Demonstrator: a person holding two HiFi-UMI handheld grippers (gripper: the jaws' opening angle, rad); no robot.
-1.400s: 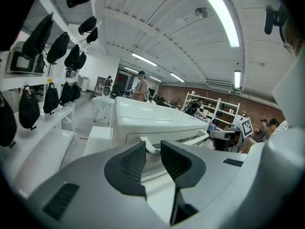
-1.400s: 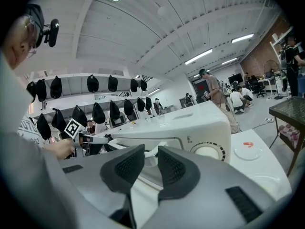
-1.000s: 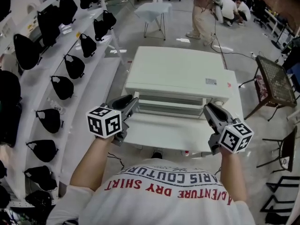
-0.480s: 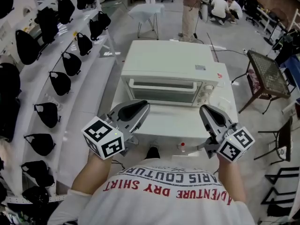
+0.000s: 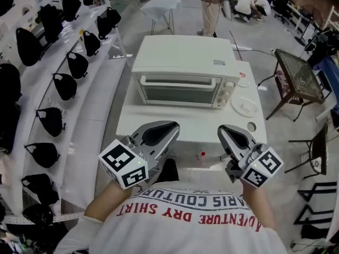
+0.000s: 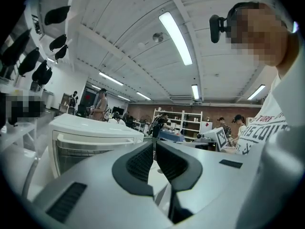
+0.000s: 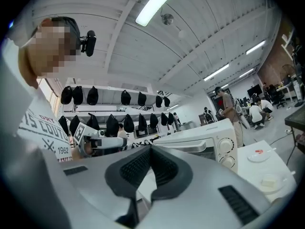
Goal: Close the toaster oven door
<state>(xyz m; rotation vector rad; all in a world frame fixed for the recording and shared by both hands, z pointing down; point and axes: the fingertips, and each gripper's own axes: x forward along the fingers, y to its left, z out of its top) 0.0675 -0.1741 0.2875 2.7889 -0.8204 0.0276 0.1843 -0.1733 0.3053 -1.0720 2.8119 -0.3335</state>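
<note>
The white toaster oven (image 5: 183, 62) stands at the back of a white table (image 5: 159, 126), its glass door (image 5: 180, 91) upright and shut against the body. Both grippers are held back at the table's front edge, close to the person's chest and well apart from the oven. My left gripper (image 5: 172, 126) has its jaws together with nothing between them, tips meeting (image 6: 154, 144). My right gripper (image 5: 222, 129) is likewise shut and empty (image 7: 151, 149). The oven shows beyond the jaws in the left gripper view (image 6: 90, 142) and in the right gripper view (image 7: 209, 142).
A white plate (image 5: 244, 106) and a small dish (image 5: 243, 81) lie on the table right of the oven. Shelves with black bags (image 5: 50, 120) run along the left. A mesh-topped side table (image 5: 299, 83) stands at the right. People (image 5: 209, 7) are far behind.
The oven door, lowered open a second ago, has swung up shut. Both grippers drew back from it toward the person's chest and their jaws closed.
</note>
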